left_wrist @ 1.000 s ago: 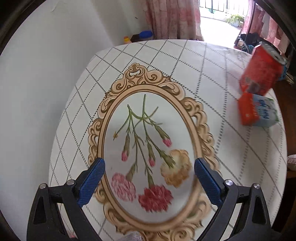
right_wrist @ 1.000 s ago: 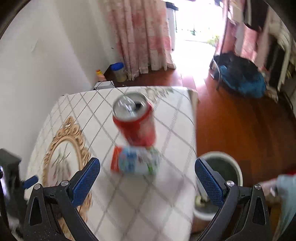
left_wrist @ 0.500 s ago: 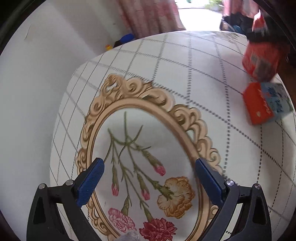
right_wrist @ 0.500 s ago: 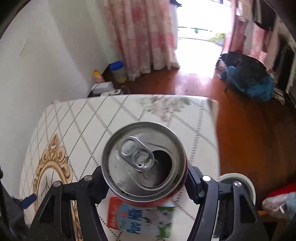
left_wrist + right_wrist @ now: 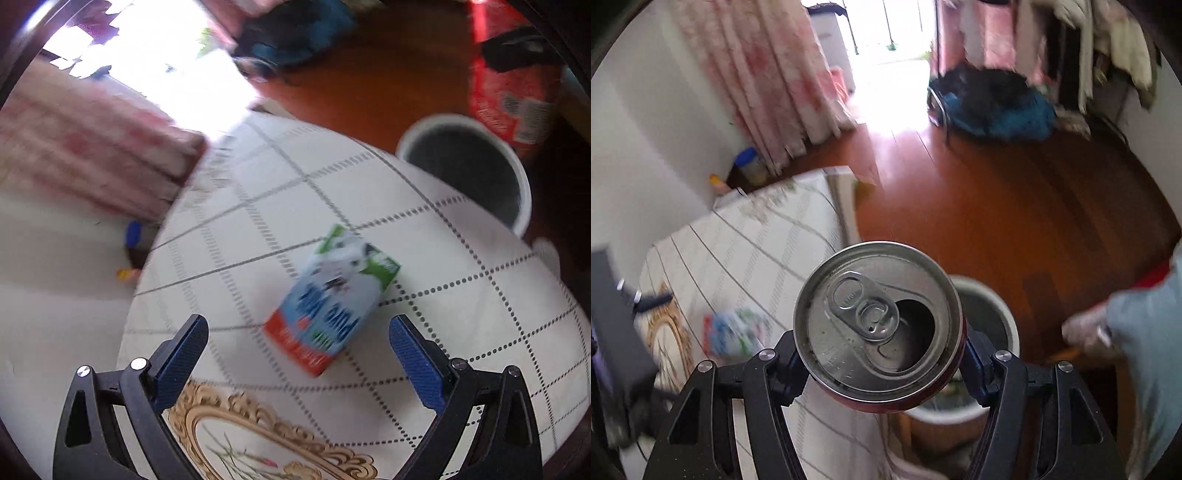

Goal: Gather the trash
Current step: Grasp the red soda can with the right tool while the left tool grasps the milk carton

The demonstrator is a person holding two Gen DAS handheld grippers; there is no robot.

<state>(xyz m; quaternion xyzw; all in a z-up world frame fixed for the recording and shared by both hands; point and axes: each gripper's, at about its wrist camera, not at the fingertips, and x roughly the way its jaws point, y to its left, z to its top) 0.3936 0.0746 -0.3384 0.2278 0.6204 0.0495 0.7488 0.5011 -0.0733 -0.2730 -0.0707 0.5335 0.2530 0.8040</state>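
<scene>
Right gripper (image 5: 879, 365) clamps the red soda can (image 5: 879, 321) at lower centre, axis upright, open top facing the camera; white trash bin (image 5: 990, 314) sits just behind-right. Risk: release off the rim, and the can hits the floor. Left gripper (image 5: 298, 354), jaws wide and empty, hovers over the milk carton (image 5: 332, 299), lying flat mid-frame, long axis diagonal, green end toward upper right.

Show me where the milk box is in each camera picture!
Left wrist: the milk box lies in the middle, on the table, just ahead of the open left gripper.
Right wrist: the milk box is a blur at lower left, left of the can in the right gripper.
Shared landmark: the white bin beside the table.
</scene>
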